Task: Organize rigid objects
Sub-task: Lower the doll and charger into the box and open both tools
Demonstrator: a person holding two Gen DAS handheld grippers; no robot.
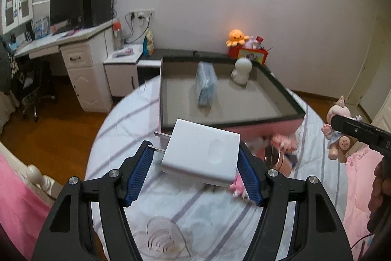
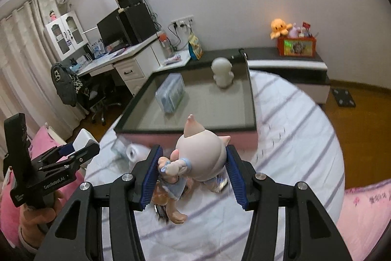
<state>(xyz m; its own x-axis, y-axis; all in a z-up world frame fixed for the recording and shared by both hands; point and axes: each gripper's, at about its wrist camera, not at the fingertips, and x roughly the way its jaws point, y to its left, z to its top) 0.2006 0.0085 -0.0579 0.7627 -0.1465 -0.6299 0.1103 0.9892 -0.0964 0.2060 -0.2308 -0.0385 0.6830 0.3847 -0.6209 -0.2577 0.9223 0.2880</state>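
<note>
My left gripper [image 1: 196, 160] is shut on a white plug charger [image 1: 201, 153], held above the striped bed sheet, its prongs pointing left. It also shows in the right wrist view [image 2: 81, 138]. My right gripper [image 2: 191, 170] is shut on a pink pig figurine [image 2: 200, 158] in a blue dress, held above the bed; the figurine also shows in the left wrist view [image 1: 338, 129]. Ahead lies a shallow pink box with a black rim [image 1: 288, 94], also in the right wrist view [image 2: 253, 99]. In it stand a clear blue-tinted case [image 1: 206, 83] and a white figurine [image 1: 242, 70].
Small pink items [image 1: 284, 142] lie on the sheet by the box's near wall. A clear heart-shaped dish [image 1: 163, 239] lies below my left gripper. A pink blanket [image 2: 366, 207] lies to the right. A white desk [image 1: 63, 40] and a low cabinet with a red toy box [image 2: 297, 45] stand behind.
</note>
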